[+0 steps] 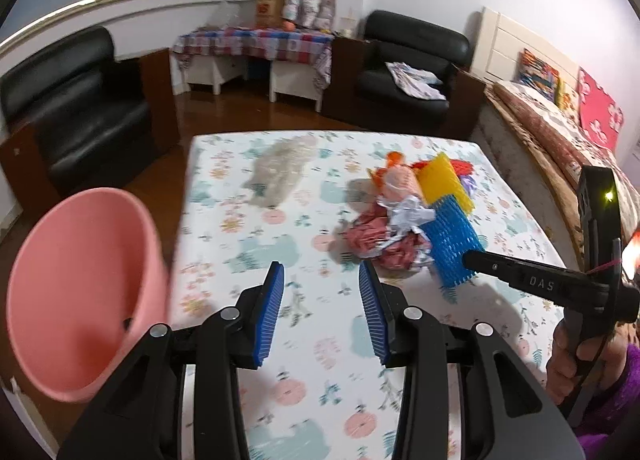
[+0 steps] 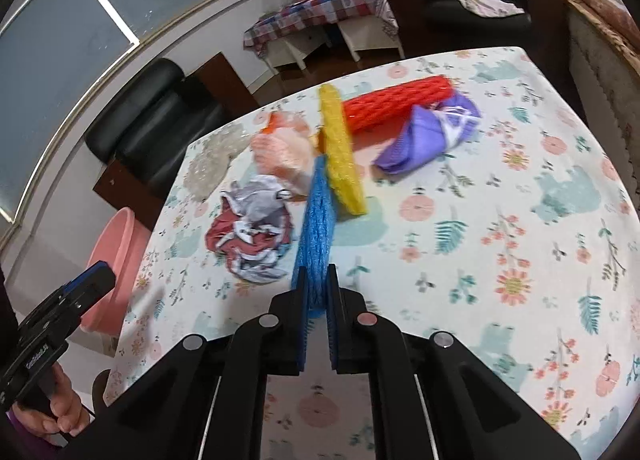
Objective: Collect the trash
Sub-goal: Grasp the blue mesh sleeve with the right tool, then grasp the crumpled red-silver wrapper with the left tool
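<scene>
My right gripper [image 2: 318, 292] is shut on a blue foam net sleeve [image 2: 316, 228], which also shows in the left wrist view [image 1: 454, 240]. A yellow foam net [image 2: 342, 156] touches its far end. A red foam net [image 2: 396, 102], a purple wrapper [image 2: 424, 138], a peach foam piece [image 2: 284, 156] and a crumpled red and white wrapper [image 2: 250, 236] lie on the floral table [image 2: 500, 220]. My left gripper [image 1: 322, 280] is open and empty above the table, near a pink bin [image 1: 80, 296] off its left edge.
A clear crumpled plastic sheet [image 1: 278, 172] lies at the table's far left. Black armchairs [image 1: 408, 64] and a cloth-covered side table [image 1: 256, 44] stand behind. A bed [image 1: 560, 132] runs along the right. The pink bin also shows in the right wrist view [image 2: 114, 260].
</scene>
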Demonstrator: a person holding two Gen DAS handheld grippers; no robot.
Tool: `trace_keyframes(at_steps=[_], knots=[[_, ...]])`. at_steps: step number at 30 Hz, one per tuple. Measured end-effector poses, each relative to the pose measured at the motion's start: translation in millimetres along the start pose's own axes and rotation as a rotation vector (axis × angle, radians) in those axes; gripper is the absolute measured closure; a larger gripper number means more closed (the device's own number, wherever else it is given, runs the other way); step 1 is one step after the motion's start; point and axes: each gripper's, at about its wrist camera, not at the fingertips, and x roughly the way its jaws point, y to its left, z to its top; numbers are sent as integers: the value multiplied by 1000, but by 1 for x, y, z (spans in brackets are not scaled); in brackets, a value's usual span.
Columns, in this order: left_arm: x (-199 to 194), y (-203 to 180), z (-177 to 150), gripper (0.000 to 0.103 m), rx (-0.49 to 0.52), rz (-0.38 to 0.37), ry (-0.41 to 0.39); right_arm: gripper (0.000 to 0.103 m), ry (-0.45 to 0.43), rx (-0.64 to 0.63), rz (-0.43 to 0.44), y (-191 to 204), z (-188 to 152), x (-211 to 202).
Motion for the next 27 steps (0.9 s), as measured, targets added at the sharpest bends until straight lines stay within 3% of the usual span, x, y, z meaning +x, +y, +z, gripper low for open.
trace_keyframes(at_steps=[14, 21, 22, 25, 27], knots=[[84, -10, 28, 64, -81, -76, 128, 96, -14, -16, 48, -7, -6, -2], [92, -13, 24, 65, -118, -121, 146, 96, -11, -9, 67, -4, -5, 0], [91, -15, 23, 73, -114, -126, 143, 96, -10, -8, 68, -5, -5, 0], [87, -20, 18, 86, -96, -144, 144, 96, -11, -6, 72, -7, -4, -1], [83, -22, 16, 87, -86, -145, 129, 96, -12, -8, 74, -8, -4, -1]])
